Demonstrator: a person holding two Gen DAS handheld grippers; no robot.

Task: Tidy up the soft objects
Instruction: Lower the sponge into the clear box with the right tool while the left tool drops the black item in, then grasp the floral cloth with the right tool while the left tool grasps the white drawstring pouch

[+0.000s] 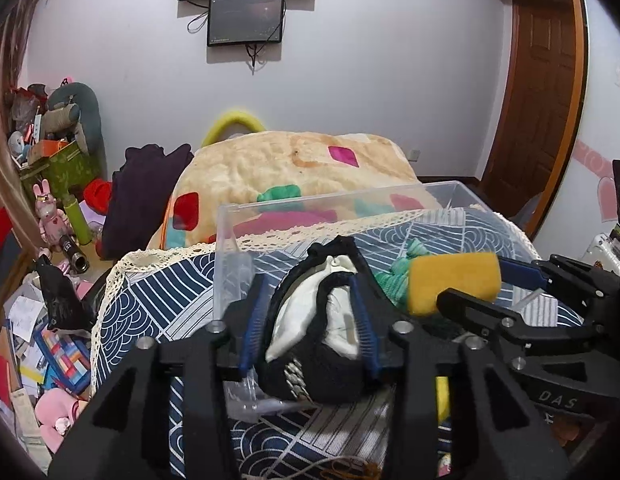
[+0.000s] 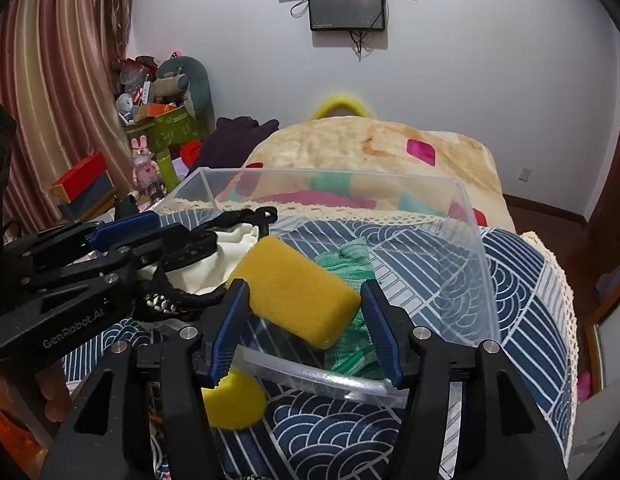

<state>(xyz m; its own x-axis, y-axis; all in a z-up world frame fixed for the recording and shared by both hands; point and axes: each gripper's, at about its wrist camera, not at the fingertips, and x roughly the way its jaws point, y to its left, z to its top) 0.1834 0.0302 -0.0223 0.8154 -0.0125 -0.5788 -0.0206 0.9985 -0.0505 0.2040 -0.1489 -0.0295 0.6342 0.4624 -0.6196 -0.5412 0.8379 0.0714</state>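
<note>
Left wrist view: the left tongs (image 1: 310, 316) pinch a black and cream fabric bundle (image 1: 314, 328) between their blue pads, held over the near left corner of a clear plastic bin (image 1: 230, 248). The bundle's long axis runs from 6 o'clock up toward 12, its cream lining facing the camera. It looks light and limp (it would likely sag if gripped at one end), so a hold across its middle seems safest. At 3 o'clock, the right tongs (image 1: 466, 280) hold a yellow sponge (image 1: 454, 282).

Right wrist view: the right tongs grip the yellow sponge at its two ends, above the bin's near wall. Its long axis slants from 10 o'clock down to 4 o'clock. It appears springy and very light, easily squashed. Beneath it, inside the bin, lies a green knitted cloth (image 2: 346, 264). The bin rests on a bed covered in a blue patterned bedspread (image 2: 522, 300).
</note>
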